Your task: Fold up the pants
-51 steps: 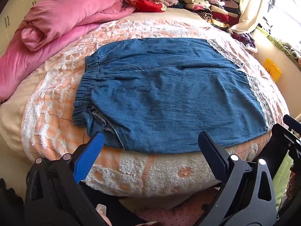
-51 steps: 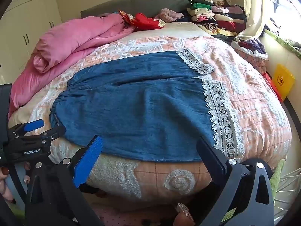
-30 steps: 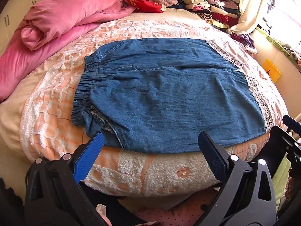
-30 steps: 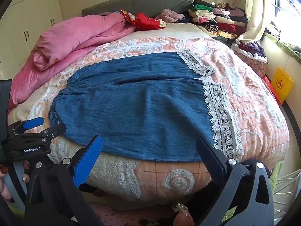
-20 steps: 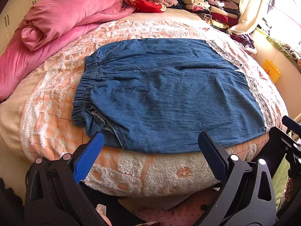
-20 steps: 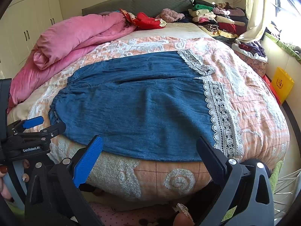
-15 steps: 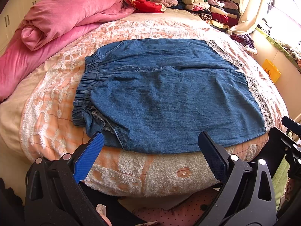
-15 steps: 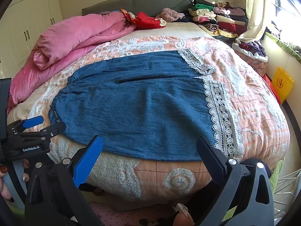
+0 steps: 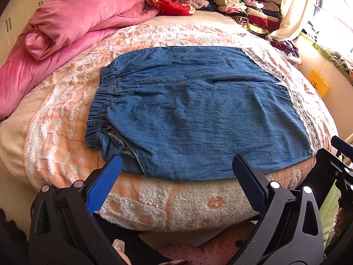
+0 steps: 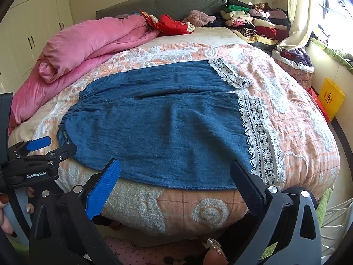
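Note:
Blue denim pants (image 9: 194, 110) with white lace hems lie flat and spread across the bed, elastic waistband to the left, hems to the right. They also show in the right wrist view (image 10: 163, 130). My left gripper (image 9: 176, 176) is open and empty, held just off the bed's near edge in front of the waistband end. My right gripper (image 10: 174, 176) is open and empty, held at the near edge in front of the lace hem (image 10: 260, 141). The left gripper also shows at the left of the right wrist view (image 10: 39, 152).
A peach quilt (image 9: 66, 110) covers the bed. A rolled pink duvet (image 9: 72, 19) lies at the back left. Folded clothes (image 9: 245, 11) are stacked at the back right beside a curtain. A yellow bag (image 10: 331, 97) stands on the floor at right.
Both grippers have stayed open and nearly still in front of the bed. The pants have not moved.

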Demonstrator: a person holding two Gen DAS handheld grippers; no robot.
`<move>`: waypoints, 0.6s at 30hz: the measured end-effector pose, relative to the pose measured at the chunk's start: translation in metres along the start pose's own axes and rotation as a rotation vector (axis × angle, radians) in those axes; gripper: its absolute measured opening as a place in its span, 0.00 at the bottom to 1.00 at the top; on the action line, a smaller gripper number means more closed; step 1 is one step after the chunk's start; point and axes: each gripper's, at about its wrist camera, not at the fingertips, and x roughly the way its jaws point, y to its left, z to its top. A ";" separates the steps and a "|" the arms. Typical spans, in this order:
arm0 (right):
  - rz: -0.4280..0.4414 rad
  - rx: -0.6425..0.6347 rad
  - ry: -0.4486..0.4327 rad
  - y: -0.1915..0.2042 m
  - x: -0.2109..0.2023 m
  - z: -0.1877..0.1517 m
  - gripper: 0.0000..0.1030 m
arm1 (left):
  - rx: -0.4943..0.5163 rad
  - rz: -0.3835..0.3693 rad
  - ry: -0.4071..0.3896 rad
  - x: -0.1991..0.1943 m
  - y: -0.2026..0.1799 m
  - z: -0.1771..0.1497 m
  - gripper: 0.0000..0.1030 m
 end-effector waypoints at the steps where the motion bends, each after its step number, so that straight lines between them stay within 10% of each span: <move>1: 0.000 0.000 0.001 0.000 0.000 0.000 0.96 | 0.002 0.000 0.000 0.000 0.000 0.000 0.91; 18: 0.008 -0.019 0.010 0.003 0.006 0.006 0.96 | 0.000 0.001 -0.003 -0.001 0.001 0.004 0.91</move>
